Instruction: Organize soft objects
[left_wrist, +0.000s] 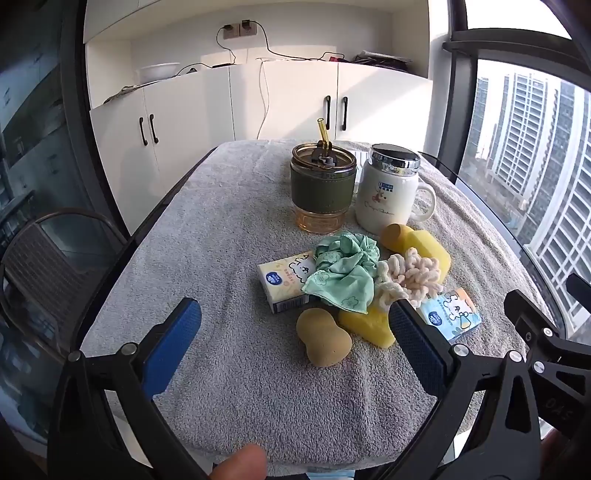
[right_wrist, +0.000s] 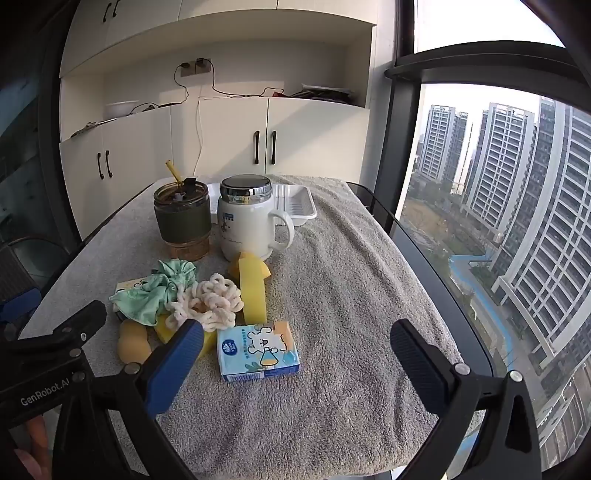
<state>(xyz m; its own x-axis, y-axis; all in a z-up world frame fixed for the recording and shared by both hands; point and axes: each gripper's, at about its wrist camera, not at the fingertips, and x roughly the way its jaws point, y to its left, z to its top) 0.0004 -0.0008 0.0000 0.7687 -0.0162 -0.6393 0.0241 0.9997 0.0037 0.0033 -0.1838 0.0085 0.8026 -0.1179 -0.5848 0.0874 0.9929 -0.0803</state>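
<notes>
A pile of soft things lies mid-table: a green scrunchie (left_wrist: 347, 266) (right_wrist: 155, 291), a cream knitted scrunchie (left_wrist: 410, 277) (right_wrist: 210, 302), yellow sponges (left_wrist: 369, 325) (right_wrist: 253, 288), a tan gourd-shaped sponge (left_wrist: 323, 338) (right_wrist: 132, 343), a yellow tissue pack (left_wrist: 286, 284) and a blue tissue pack (left_wrist: 452, 314) (right_wrist: 258, 350). My left gripper (left_wrist: 295, 347) is open, just short of the tan sponge. My right gripper (right_wrist: 295, 354) is open, with the blue tissue pack between its fingers.
A green-sleeved glass tumbler with a straw (left_wrist: 323, 188) (right_wrist: 183, 221) and a white lidded mug (left_wrist: 391, 192) (right_wrist: 251, 221) stand behind the pile. A white tray (right_wrist: 295, 203) sits at the far end. A grey towel (left_wrist: 229, 229) covers the table. A chair (left_wrist: 48, 266) stands left.
</notes>
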